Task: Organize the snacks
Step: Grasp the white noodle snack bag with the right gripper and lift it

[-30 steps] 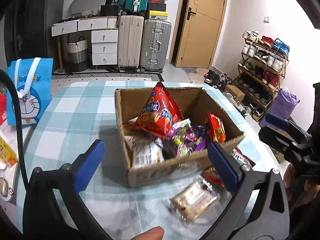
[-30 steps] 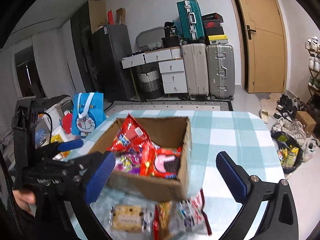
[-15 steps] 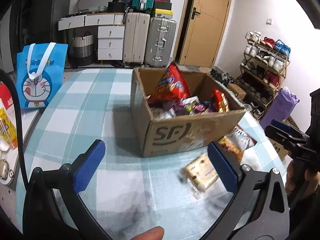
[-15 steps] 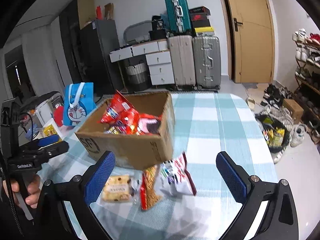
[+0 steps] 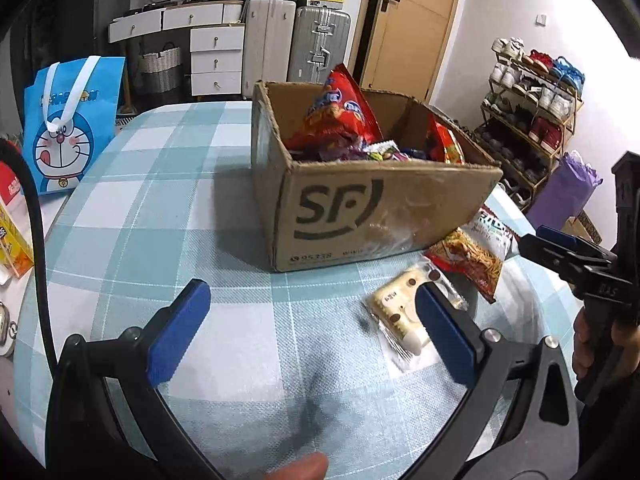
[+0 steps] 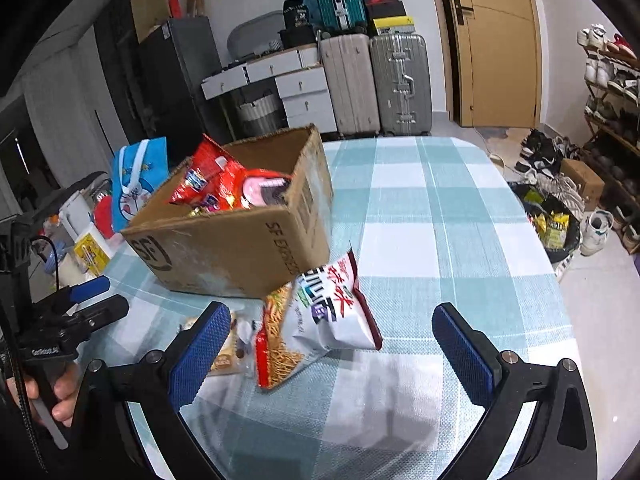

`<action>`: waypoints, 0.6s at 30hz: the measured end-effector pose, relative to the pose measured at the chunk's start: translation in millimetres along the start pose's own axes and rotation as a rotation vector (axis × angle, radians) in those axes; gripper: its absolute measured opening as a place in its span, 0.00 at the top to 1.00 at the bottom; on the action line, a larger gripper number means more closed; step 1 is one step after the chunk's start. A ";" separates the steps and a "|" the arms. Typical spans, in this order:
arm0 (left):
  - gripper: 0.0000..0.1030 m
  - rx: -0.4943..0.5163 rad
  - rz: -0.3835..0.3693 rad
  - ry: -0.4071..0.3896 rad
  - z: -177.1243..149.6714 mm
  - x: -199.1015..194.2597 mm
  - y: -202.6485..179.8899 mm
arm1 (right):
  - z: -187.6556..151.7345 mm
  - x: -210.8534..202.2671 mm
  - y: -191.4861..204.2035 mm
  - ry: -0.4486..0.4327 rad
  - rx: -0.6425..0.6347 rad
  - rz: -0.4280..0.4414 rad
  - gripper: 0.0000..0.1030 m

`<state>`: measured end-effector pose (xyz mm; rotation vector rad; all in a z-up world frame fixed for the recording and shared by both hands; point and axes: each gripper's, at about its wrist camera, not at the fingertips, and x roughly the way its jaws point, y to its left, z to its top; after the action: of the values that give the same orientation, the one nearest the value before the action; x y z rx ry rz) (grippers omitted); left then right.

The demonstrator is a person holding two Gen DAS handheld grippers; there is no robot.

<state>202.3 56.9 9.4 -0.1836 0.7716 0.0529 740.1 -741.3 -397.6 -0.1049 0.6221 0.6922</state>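
A cardboard SF box (image 5: 360,208) (image 6: 240,248) full of snack bags stands on the checked tablecloth. In front of it lie a cream biscuit pack (image 5: 400,312), a noodle snack bag (image 5: 472,256) (image 6: 280,340) and a white snack bag (image 6: 332,308). My left gripper (image 5: 316,332) is open and empty, low over the cloth, its right finger next to the biscuit pack. My right gripper (image 6: 332,356) is open and empty, just in front of the white and noodle bags.
A blue Doraemon bag (image 5: 68,128) (image 6: 136,176) stands at the table's left edge, with a yellow pack (image 5: 12,240) nearby. Suitcases (image 6: 376,84), drawers and a door are behind. A shoe rack (image 5: 532,96) stands to the right.
Both grippers have dropped lower and pulled back from the box. The box now looks taller and the loose packs sit closer to the fingers. Both stay open.
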 end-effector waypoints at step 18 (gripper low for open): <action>0.01 0.048 -0.016 0.062 -15.3 22.7 -12.4 | -4.8 53.2 -3.9 0.121 0.040 0.053 0.10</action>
<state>209.4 41.5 -15.4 -0.1466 0.8323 0.0138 772.0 -715.6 -432.2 -0.0937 0.7567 0.7275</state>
